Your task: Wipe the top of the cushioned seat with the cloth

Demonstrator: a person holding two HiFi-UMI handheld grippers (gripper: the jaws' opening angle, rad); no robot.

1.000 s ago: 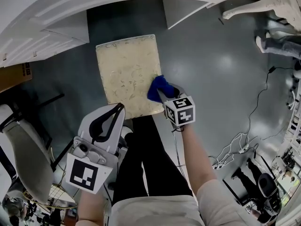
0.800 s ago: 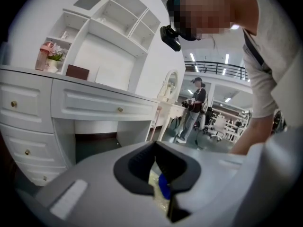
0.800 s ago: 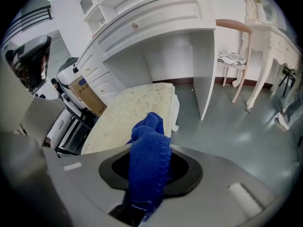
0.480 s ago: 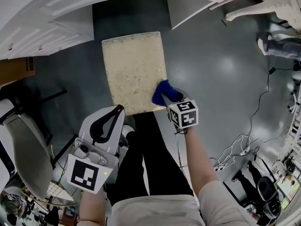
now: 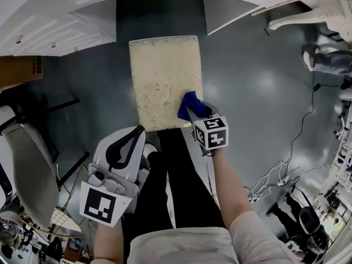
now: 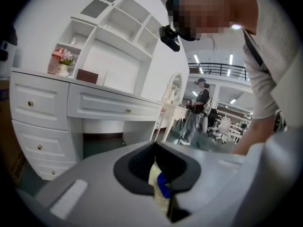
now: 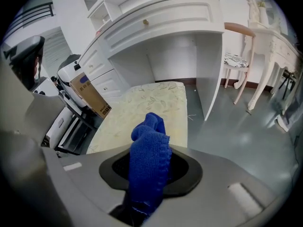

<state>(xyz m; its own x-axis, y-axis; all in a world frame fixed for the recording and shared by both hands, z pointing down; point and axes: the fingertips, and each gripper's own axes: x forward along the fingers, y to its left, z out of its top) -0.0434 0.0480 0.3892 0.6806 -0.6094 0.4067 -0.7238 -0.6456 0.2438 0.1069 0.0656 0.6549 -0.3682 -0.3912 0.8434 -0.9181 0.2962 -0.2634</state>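
Head view: I look steeply down on the cushioned seat (image 5: 162, 70). It stands on the grey floor (image 5: 253, 92) just in front of the white dressing table (image 5: 60, 21), its long side running away from me.
Cloth: the blue cloth (image 5: 188, 104) is bunched up and lies on the seat top at the near right corner, touching the pale patterned fabric.
Right gripper: the right gripper (image 5: 193, 113) is clamped tight on the cloth. A wad sticks out past the tips, so soft cloth rather than plastic meets the upholstery.
Right angle: it tips steeply down, which I take as the way to press the wad flat against the cushion.
Left gripper: the left gripper (image 5: 139, 131) has its jaws drawn together on nothing. It hangs off the near edge of the seat, by my legs.
Why left is there: I judge it parked, clear of the wiping path.
Stage: wiping looks under way at the near right. I cannot tell from the fabric which parts are already done.
Next: I would sweep the wad across towards the left edge, then work away from me.
Risk: nothing braces the seat, so a hard push might slide it.
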